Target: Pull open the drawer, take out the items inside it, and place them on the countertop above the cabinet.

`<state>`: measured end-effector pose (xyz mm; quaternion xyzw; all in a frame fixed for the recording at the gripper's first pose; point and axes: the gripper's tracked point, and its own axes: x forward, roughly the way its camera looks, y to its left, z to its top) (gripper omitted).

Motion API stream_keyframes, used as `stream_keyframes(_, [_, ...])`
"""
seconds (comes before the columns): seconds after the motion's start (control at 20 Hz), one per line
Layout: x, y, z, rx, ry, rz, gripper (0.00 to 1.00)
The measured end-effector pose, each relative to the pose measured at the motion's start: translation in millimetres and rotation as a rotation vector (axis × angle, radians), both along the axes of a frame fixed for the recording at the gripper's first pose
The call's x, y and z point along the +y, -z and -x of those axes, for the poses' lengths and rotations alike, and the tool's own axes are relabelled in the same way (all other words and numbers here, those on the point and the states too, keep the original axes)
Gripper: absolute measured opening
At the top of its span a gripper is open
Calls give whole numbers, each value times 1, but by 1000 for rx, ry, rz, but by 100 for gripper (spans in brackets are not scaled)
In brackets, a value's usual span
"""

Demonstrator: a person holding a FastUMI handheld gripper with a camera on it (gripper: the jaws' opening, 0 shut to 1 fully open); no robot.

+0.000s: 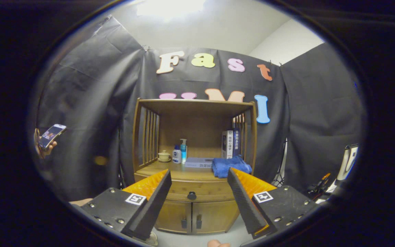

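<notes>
Gripper (199, 175) jaws released; closed wooden drawer (197, 192) looks stiff; pinch its small, likely slippery round black knob (191, 195).

Wedge-shaped fingers (163, 192); square markers (135, 199), screws (111, 189) on mounts.
</notes>
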<state>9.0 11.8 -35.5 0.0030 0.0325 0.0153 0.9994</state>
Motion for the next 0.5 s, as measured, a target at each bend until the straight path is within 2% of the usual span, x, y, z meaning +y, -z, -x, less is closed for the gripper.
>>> stream_keyframes(0.25, [16,33,-26,50,-43,-9,98])
stream_keyframes(0.5, [33,83,-72,116,-94,44,98])
